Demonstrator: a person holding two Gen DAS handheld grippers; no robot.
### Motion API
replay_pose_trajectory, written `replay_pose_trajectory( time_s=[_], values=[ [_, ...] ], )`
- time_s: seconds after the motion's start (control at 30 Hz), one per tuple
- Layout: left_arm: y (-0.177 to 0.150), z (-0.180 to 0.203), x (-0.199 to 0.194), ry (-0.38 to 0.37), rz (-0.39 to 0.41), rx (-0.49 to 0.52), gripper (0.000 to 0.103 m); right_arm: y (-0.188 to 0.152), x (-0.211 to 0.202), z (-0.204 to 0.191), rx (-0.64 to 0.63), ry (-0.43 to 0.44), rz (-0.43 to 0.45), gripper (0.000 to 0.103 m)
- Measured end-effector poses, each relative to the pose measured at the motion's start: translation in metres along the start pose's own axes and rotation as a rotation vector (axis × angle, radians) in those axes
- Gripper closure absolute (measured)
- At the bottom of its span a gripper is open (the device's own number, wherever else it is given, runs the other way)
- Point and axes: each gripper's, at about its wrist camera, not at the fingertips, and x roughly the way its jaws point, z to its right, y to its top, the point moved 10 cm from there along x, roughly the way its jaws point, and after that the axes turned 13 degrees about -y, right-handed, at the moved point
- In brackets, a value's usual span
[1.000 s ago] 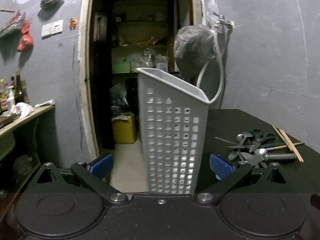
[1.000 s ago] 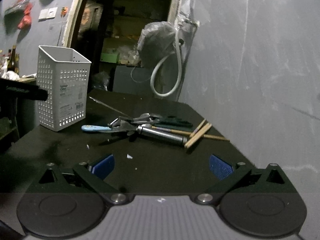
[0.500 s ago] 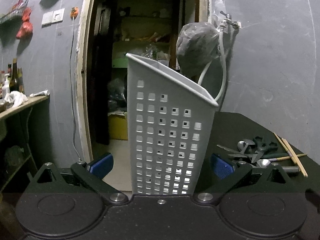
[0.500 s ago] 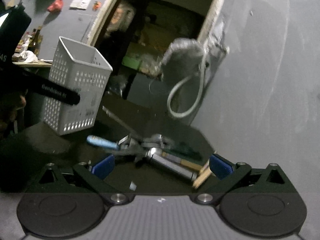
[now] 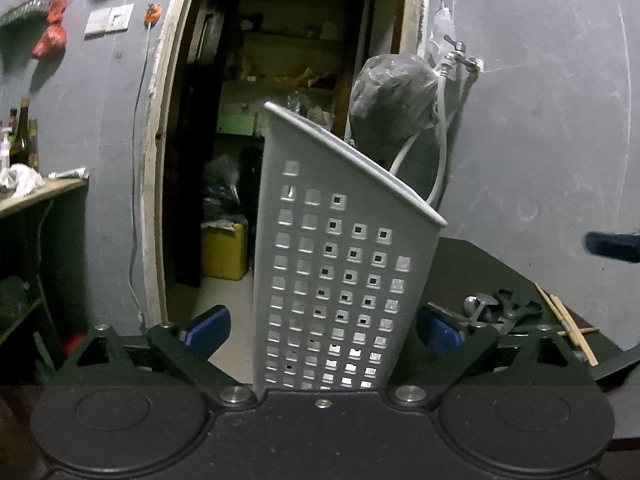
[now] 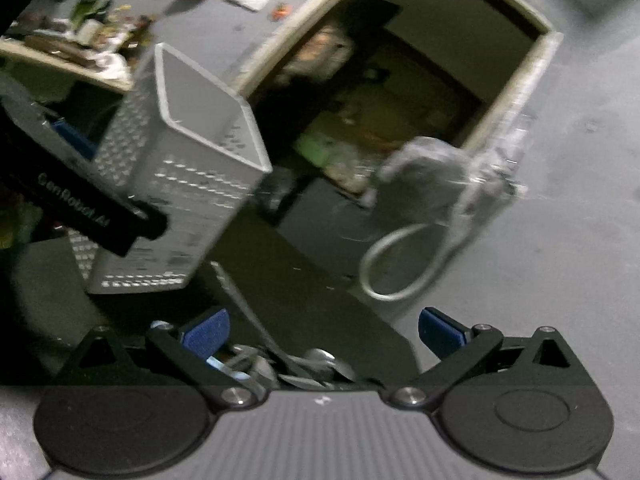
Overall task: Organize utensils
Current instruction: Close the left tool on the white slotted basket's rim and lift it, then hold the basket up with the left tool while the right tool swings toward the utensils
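A white perforated basket (image 5: 340,264) stands on the dark table (image 5: 472,264), tilted in the left wrist view. My left gripper (image 5: 323,332) has the basket between its blue pads (image 5: 208,328). Its jaws are closing, with a thin gap still on the left side. In the right wrist view the basket (image 6: 180,184) is at the left, with the left gripper's black finger (image 6: 88,208) beside it. A pile of utensils (image 5: 500,312) with chopsticks (image 5: 568,320) lies to the right. My right gripper (image 6: 323,334) is open just over the blurred pile (image 6: 288,364), holding nothing.
A blue pad of the right gripper (image 5: 612,246) shows at the right edge of the left wrist view. Behind the table are an open doorway (image 5: 280,140), a bagged object (image 5: 392,104) and a hose (image 6: 400,264) on the grey wall. A shelf with bottles (image 5: 24,148) is at the left.
The left jaws have narrowed around the basket. The right gripper has rolled and moved in over the utensil pile, which now sits low between its fingers. Its pad has entered the left wrist view.
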Motion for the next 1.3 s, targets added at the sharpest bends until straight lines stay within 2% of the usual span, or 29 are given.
replay_pose_trajectory(
  time_s=[0.13,0.2,0.37,0.53,0.6,0.67,0.83,0.87,0.93,1.13,1.3],
  values=[
    [-0.002,-0.003,0.003,-0.025,-0.015,-0.025,0.014,0.002,0.014,-0.027,-0.089,0.074,0.033,0.001],
    [-0.002,-0.003,0.004,-0.032,-0.02,-0.024,0.016,0.004,0.02,-0.038,-0.131,0.097,0.049,0.006],
    [-0.003,-0.003,0.004,-0.058,-0.023,-0.022,0.023,0.006,0.035,-0.059,-0.194,0.093,0.066,0.016],
    [-0.002,-0.003,0.005,-0.065,-0.024,-0.021,0.023,0.005,0.049,-0.069,-0.203,0.093,0.056,0.035],
    [-0.002,-0.003,0.005,-0.065,-0.024,-0.021,0.023,0.002,0.051,-0.071,-0.218,0.104,0.049,0.049],
    [-0.002,-0.003,0.005,-0.067,-0.025,-0.021,0.023,0.001,0.054,-0.073,-0.219,0.108,0.042,0.053],
    [-0.002,-0.003,0.005,-0.068,-0.026,-0.018,0.023,0.001,0.057,-0.076,-0.217,0.097,0.029,0.077],
    [-0.002,-0.003,0.005,-0.07,-0.026,-0.018,0.023,0.001,0.057,-0.077,-0.219,0.098,0.027,0.085],
    [-0.002,-0.003,0.004,-0.072,-0.026,-0.018,0.024,0.0,0.058,-0.076,-0.207,0.11,0.023,0.093],
    [-0.003,-0.001,0.001,-0.08,-0.029,-0.018,0.024,0.009,0.05,-0.053,-0.119,0.067,0.053,0.097],
    [-0.003,0.0,-0.002,-0.087,-0.029,-0.018,0.024,0.018,0.038,-0.018,0.055,-0.004,0.076,0.099]
  ],
)
